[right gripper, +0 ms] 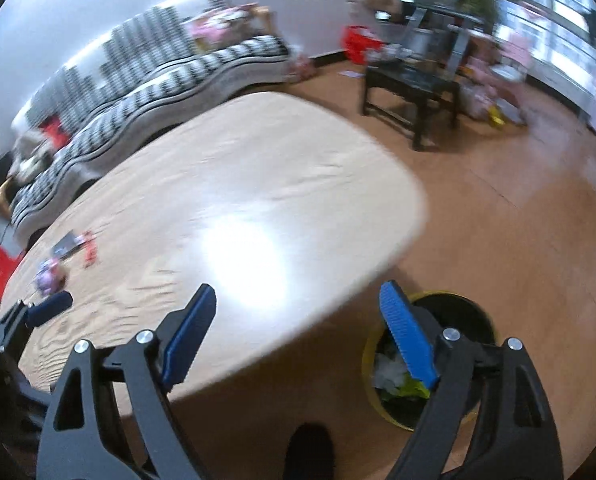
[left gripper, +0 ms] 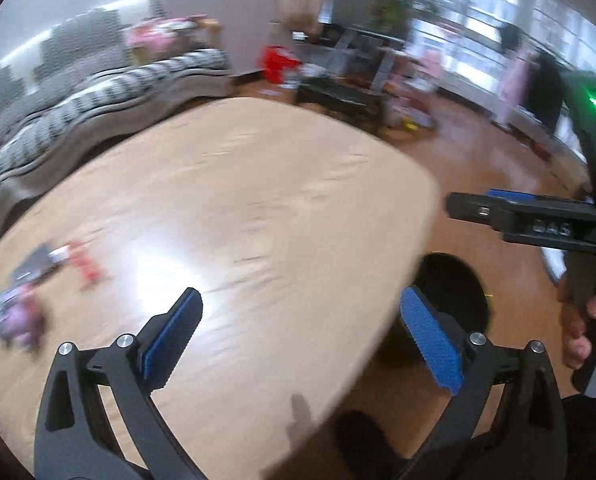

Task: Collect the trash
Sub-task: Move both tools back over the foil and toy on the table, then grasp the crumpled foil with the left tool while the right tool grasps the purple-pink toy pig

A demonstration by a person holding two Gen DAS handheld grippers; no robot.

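At the far left of the wooden table [left gripper: 258,184] we see the remaining trash: a small purple wrapper [left gripper: 20,318], a dark flat packet [left gripper: 34,266] and a red wrapper [left gripper: 84,266], lying close together near the table's left edge. All three are blurred, so we cannot tell more about them. Behind them a black-and-white striped sofa [left gripper: 110,84] runs along the wall.

Moving right, our left gripper [left gripper: 302,338] hangs over the near part of the table with its blue-padded fingers wide apart and nothing between them. The trash lies well to its left.

Further right, off the table's edge, a yellow bin with a black liner [right gripper: 430,360] stands on the wooden floor [right gripper: 518,208], with white and yellow-green scraps inside it. Our right gripper [right gripper: 300,334] is over the table's near right edge, its fingers also spread wide and holding nothing; its right finger is above the bin's opening in the right wrist view. In the left wrist view the right gripper shows at the right edge, held in our right hand [left gripper: 586,332].

Beyond the table a dark low table [right gripper: 412,80] stands on the floor, well apart.
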